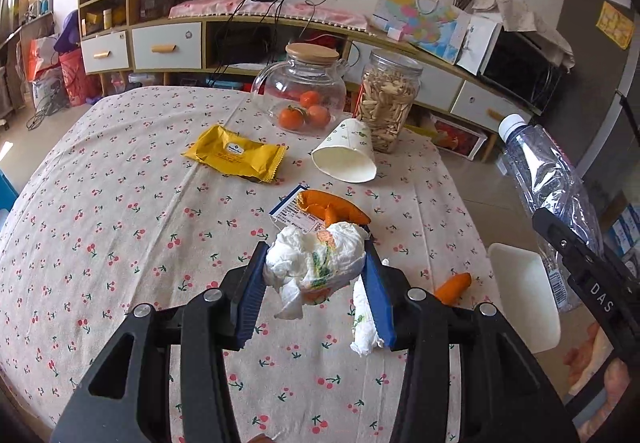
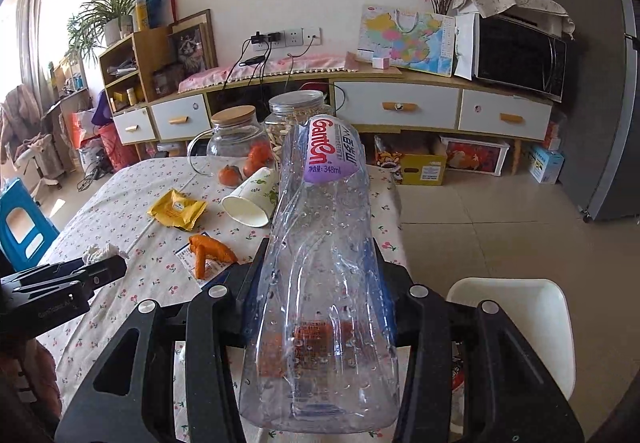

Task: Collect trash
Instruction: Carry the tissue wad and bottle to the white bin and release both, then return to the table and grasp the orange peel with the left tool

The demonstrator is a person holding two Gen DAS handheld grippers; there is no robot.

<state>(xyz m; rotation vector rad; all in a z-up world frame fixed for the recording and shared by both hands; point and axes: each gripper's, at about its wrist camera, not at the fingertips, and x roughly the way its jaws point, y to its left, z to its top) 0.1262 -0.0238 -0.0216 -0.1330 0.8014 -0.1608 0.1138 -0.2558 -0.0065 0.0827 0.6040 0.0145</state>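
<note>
I am pinching the crumpled tissue in my left gripper jaws and the crushed bottle, long axis pointing away, in my right gripper, both probably nearest the white bin at lower right of frame.

Open tablecloth left, jars (far edge) blocking

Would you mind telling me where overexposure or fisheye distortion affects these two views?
Left wrist view: the window at top left is blown out, and the sideboard bows strongly. Right wrist view: the left window glares white, and the clear bottle looms large, hiding part of the table.
</note>
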